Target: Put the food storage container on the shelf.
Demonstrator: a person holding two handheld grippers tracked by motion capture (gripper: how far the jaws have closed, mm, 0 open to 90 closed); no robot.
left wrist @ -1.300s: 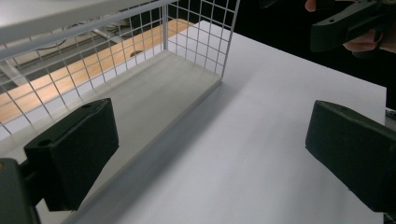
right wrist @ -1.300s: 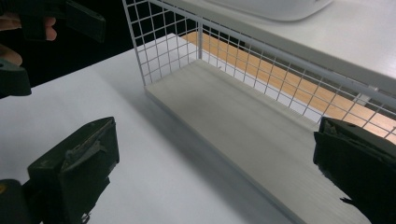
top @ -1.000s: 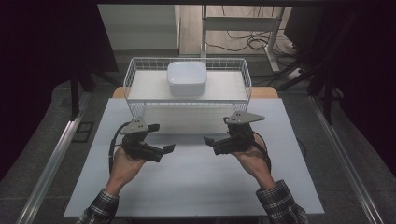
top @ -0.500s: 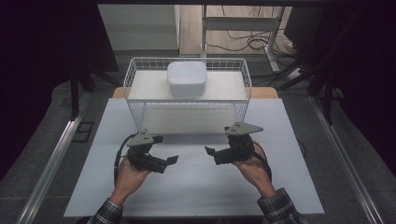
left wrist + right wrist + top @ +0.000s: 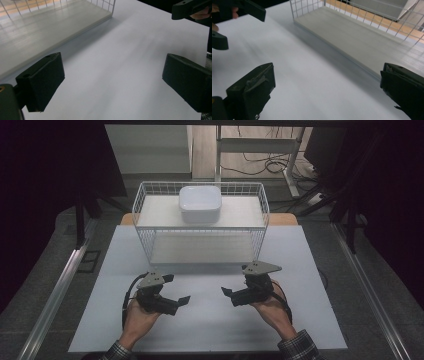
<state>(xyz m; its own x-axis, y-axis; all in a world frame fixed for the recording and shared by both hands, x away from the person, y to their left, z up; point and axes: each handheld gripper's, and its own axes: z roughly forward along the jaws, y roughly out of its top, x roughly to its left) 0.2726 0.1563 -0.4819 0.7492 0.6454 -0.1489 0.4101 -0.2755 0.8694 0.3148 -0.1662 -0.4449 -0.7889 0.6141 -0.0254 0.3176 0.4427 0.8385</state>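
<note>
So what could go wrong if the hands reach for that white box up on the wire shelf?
The white box sits on the top level of the wire shelf, so a push from either tool might slide it toward the far edge. The left tool and right tool are both open and point at each other over the table, so they could bump. The box looks wide, so one tool may not grip it well.
</note>
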